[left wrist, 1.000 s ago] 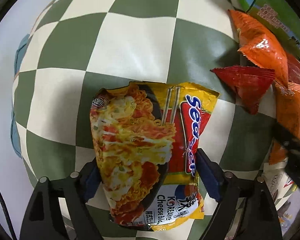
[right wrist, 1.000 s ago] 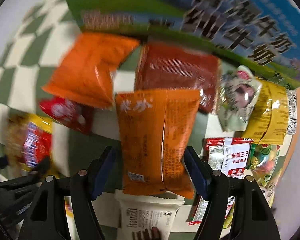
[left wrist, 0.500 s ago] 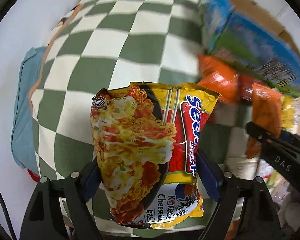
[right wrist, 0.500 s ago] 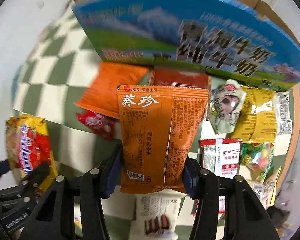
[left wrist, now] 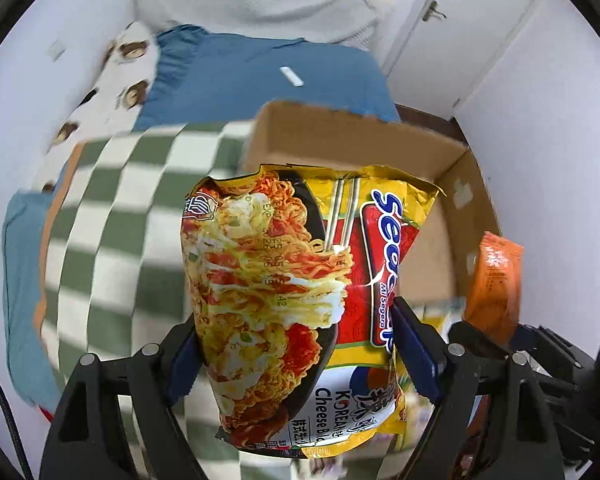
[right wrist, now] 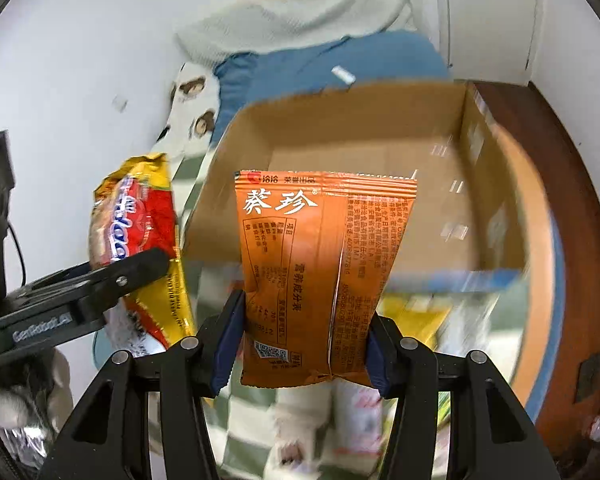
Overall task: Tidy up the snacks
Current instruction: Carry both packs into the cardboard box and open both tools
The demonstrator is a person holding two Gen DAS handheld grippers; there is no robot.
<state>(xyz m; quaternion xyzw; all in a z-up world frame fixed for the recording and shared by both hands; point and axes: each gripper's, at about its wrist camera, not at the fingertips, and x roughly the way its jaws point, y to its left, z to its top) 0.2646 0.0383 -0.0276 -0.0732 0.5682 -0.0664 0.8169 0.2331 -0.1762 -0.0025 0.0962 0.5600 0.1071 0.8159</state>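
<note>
The left tongs [left wrist: 296, 352] clench a yellow noodle packet [left wrist: 292, 304] by its sides, held in the air before the open cardboard box [left wrist: 452, 216]. The right tongs [right wrist: 300, 348] grip an orange snack pouch [right wrist: 316, 276], likewise raised in front of the box, above the checkered cloth [left wrist: 112, 240].

Noodle pack [left wrist: 284, 280] left of snack pouch [right wrist: 320, 276], cardboard box [right wrist: 380, 152] behind both

Noodle packet [left wrist: 292, 304]: "KOREAN", "Cheese", brand only partly legible, starts "Se". Orange snack pouch [right wrist: 320, 272]: "洽洽" logo, big white "葵珍", fine print too small. Left tongs [right wrist: 60, 312] arm: embossed "GenRobot.AI".
</note>
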